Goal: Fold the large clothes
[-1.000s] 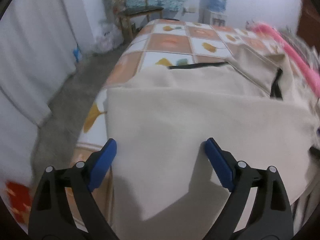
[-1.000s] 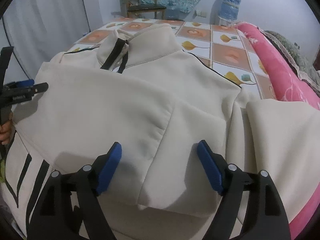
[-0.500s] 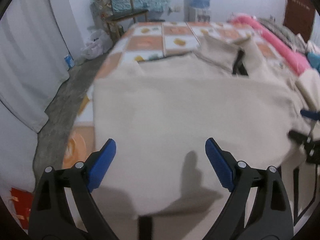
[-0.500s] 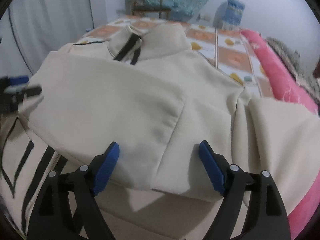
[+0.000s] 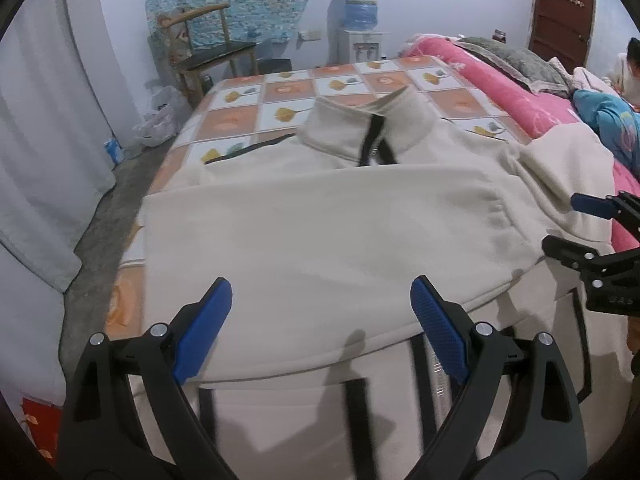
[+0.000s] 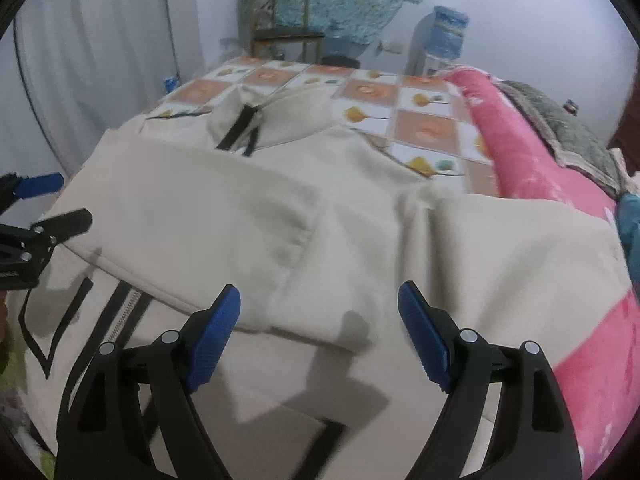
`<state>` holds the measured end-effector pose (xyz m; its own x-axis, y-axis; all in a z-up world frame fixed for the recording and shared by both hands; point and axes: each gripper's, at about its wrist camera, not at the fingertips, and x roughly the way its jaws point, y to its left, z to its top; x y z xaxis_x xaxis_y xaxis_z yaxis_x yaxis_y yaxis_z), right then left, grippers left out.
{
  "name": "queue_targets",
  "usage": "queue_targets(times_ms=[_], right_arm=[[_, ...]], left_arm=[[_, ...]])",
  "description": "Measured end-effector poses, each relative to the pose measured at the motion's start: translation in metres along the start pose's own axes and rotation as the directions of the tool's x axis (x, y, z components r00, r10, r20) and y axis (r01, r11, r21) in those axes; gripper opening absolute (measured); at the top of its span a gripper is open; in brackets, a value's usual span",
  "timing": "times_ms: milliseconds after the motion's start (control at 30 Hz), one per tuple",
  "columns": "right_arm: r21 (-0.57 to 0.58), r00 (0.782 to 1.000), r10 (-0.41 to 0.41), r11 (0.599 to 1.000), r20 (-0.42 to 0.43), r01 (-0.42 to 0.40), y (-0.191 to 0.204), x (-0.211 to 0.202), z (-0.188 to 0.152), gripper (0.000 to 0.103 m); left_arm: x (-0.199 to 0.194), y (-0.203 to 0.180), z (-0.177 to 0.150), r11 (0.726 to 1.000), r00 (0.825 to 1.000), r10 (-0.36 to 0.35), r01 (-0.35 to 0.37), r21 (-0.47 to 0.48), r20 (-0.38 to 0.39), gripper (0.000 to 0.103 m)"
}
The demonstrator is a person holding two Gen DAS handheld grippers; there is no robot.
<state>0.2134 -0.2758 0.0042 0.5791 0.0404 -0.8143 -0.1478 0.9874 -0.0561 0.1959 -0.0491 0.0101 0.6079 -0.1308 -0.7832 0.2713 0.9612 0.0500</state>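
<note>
A cream zip jacket (image 5: 320, 232) (image 6: 280, 208) with black trim lies spread on the bed, collar (image 5: 368, 128) toward the far end. One sleeve is folded across the chest, its cuff edge near the zipper (image 6: 124, 312). My left gripper (image 5: 320, 320) hovers open above the folded sleeve's lower edge, nothing between its blue pads. My right gripper (image 6: 320, 324) hovers open over the sleeve's cuff end, also empty. Each gripper shows at the edge of the other's view, the right one (image 5: 576, 220) at the right, the left one (image 6: 52, 200) at the left.
The bed has an orange-and-white checked sheet (image 5: 280, 92). A rolled pink blanket (image 6: 532, 152) runs along its right side. Beyond the bed stand a wooden chair (image 5: 212, 48) and a water dispenser (image 5: 360, 24). White curtains (image 5: 44, 128) hang at the left over a bare floor strip.
Both grippers have drawn back and upward from the jacket, so more of it shows. The left one swung right, bringing the collar and the right gripper into its view.
</note>
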Motion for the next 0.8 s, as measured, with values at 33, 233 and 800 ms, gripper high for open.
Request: queue_targets(times_ms=[33, 233, 800], right_arm=[[0.005, 1.000, -0.009, 1.000, -0.003, 0.009, -0.005, -0.003, -0.002, 0.079], [0.011, 0.998, -0.027, 1.000, -0.052, 0.028, -0.015, 0.003, -0.016, 0.080], [-0.014, 0.993, 0.011, 1.000, -0.120, -0.013, 0.006, 0.010, -0.046, 0.080]], left_arm=[[0.000, -0.003, 0.000, 1.000, 1.000, -0.007, 0.007, 0.001, 0.002, 0.087], [0.020, -0.027, 0.002, 1.000, 1.000, -0.013, 0.013, 0.023, -0.002, 0.087], [0.049, -0.049, -0.019, 0.998, 1.000, -0.010, 0.011, 0.055, -0.028, 0.088]])
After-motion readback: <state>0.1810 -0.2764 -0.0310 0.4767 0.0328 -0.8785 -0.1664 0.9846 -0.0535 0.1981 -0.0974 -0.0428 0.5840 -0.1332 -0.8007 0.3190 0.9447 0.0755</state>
